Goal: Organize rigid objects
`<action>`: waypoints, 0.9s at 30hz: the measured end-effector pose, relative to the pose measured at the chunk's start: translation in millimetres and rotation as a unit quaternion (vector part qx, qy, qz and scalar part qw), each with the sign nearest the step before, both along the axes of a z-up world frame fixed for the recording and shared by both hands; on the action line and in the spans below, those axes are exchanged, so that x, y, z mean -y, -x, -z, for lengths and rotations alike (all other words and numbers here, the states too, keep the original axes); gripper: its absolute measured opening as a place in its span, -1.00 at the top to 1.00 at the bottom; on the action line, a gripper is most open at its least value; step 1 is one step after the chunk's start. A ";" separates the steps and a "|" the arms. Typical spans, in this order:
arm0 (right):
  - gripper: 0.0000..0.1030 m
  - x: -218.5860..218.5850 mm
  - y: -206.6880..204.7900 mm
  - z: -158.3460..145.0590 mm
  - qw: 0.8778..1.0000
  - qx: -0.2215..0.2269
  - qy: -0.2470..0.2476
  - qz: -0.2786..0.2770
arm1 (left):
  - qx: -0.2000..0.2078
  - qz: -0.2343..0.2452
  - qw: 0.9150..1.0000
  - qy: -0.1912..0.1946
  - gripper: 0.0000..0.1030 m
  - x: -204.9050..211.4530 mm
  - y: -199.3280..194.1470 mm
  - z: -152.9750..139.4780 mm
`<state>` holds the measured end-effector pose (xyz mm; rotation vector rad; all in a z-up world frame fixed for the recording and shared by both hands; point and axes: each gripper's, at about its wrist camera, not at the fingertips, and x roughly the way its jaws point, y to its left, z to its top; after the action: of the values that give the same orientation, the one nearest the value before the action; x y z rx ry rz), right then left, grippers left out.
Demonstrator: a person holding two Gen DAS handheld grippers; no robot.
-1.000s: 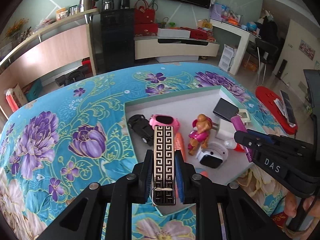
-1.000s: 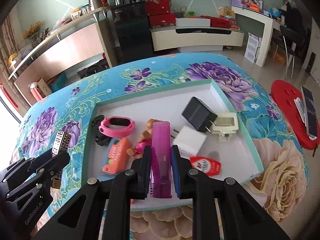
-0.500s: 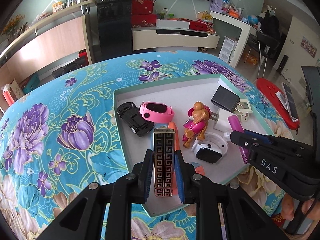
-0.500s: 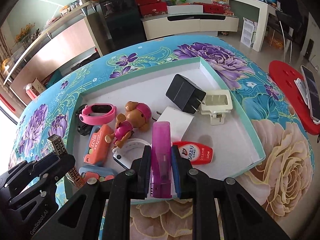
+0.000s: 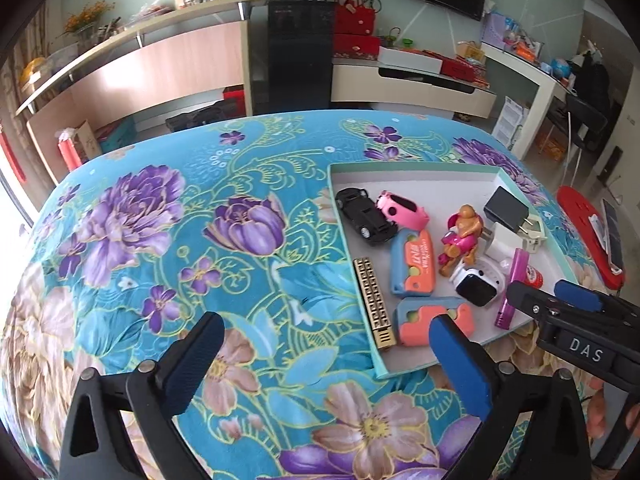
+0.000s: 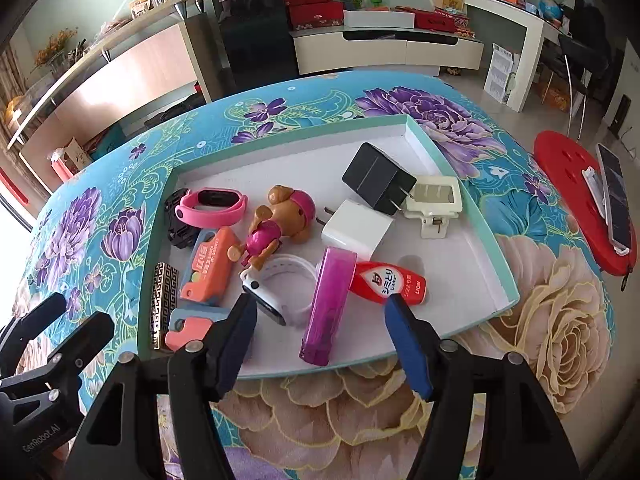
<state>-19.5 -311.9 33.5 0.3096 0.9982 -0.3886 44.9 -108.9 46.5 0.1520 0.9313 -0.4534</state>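
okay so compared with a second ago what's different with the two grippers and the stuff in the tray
Both let go. The left gripper has just opened, leaving the gold patterned bar along the tray edge. The right gripper has just opened; the purple stick lies loose between its fingers. The other tray items stayed put.

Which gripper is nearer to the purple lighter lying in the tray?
Right. The right gripper has its open jaws either side of the purple lighter. The left gripper hangs over the tablecloth, outside the tray.
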 end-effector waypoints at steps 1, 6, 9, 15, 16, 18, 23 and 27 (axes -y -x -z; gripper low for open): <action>-0.53 -3.9 2.2 -0.5 1.000 -0.001 -0.001 -0.004 | -0.003 -0.009 1.000 -0.003 -1.00 -6.9 2.2 2.1; -0.60 -25.1 9.9 1.8 1.000 -0.019 0.003 -0.025 | -0.011 -0.046 0.999 -0.026 -1.00 -31.9 12.8 10.3; -0.60 -38.6 13.5 5.1 0.999 -0.029 0.005 -0.039 | -0.005 -0.062 0.998 -0.025 -1.00 -43.2 18.8 7.1; -0.60 -58.9 18.7 10.0 0.998 -0.036 0.009 -0.053 | -0.002 -0.093 0.996 -0.016 -1.00 -60.4 24.3 7.3; -0.60 -60.4 19.5 10.8 0.998 -0.034 0.009 -0.052 | 0.001 -0.095 0.995 -0.017 -1.00 -62.3 26.1 8.7; -0.60 -63.0 20.3 13.8 0.998 -0.034 0.008 -0.051 | 0.005 -0.099 0.995 -0.026 -1.00 -63.7 28.9 12.8; -0.60 -70.3 25.4 20.1 0.998 -0.027 0.014 -0.047 | 0.000 -0.102 0.994 -0.045 -1.00 -64.7 39.2 27.6; -0.61 -76.3 28.9 23.1 0.999 -0.016 0.015 -0.047 | 0.004 -0.109 0.992 -0.064 -1.00 -64.8 47.1 36.8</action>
<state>-48.3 -235.6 10.4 0.2284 1.0339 -0.3244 -2.2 -44.1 9.6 0.1657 0.9571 -0.1908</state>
